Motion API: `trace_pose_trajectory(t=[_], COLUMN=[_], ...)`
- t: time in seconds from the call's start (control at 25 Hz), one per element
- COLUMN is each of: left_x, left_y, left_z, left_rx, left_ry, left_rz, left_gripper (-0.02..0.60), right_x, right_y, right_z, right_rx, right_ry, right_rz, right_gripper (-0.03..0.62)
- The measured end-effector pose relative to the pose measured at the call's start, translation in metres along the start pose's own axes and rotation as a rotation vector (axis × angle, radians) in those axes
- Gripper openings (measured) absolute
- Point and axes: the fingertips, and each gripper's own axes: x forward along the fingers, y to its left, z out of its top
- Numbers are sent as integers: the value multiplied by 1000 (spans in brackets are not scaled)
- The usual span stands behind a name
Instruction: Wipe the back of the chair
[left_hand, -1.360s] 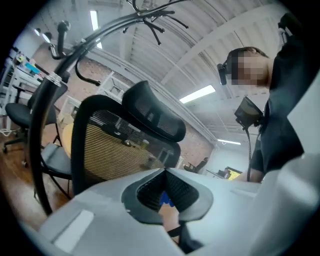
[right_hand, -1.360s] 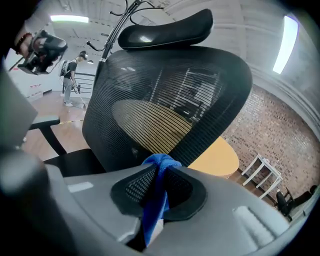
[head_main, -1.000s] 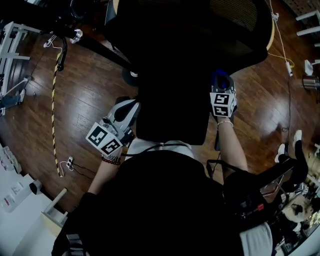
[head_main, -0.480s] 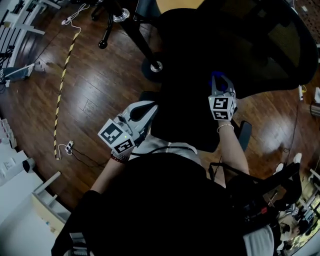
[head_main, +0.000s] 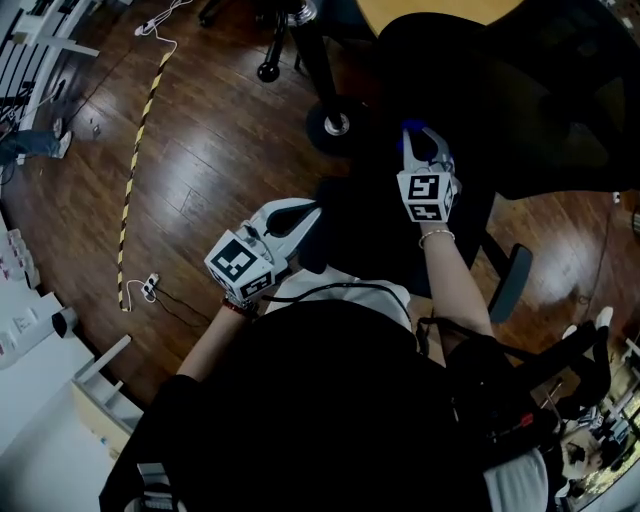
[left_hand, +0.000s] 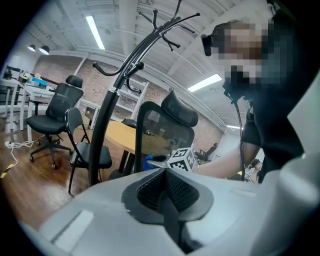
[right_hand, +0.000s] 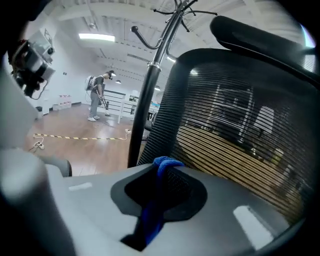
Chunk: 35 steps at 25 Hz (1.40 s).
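A person's right gripper (right_hand: 154, 199), jaws clamped tight on a blue cloth (right_hand: 163, 165), holds the rag up close against the black mesh back of an office chair (right_hand: 240, 125); whether cloth and mesh actually touch cannot be told. The left gripper (left_hand: 164, 189) is held lower and off to the side, away from the chair, its jaws pressed together with nothing between them. From the head view, the right gripper (head_main: 421, 146) sits at the near edge of the chair back (head_main: 545, 95), the cloth (head_main: 413, 130) poking out past its tip, while the left gripper (head_main: 297, 222) hangs over the wooden floor (head_main: 200, 175). Beyond the chair stands a dark coat stand (right_hand: 146, 95). A strip of yellow-and-black tape (head_main: 136, 150) runs across the floor, and another person (right_hand: 97, 97) stands far across the room.
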Motion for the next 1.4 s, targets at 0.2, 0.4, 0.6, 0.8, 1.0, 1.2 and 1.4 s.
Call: trace_pose_trajectory(t=[0.2, 0.4, 0.6, 0.8, 1.0, 1.2, 1.4], left_x=[25, 51, 61, 75, 116, 162, 197], left_y=[9, 18, 2, -29, -67, -101, -132], left_z=[-3, -18, -18, -16, -18, -25, -25], left_rx=[80, 120, 132, 105, 95, -7, -18], left_ry=[30, 93, 110, 111, 122, 88, 77], left_rz=[-79, -91, -108, -120, -147, -173, -180], left_gripper=[5, 5, 5, 5, 5, 5, 5], right_x=[16, 26, 3, -71, -161, -237, -253], right_y=[24, 46, 44, -1, -90, -171, -218], right_z=[16, 24, 50, 31, -53, -140, -195], right_rx=[17, 56, 160, 223, 280, 310, 273], right_ry=[-25, -71, -178, -199, -103, 12, 137], right_rz=[28, 97, 171, 117, -51, -214, -258], right_gripper=[35, 35, 35, 35, 35, 35, 35])
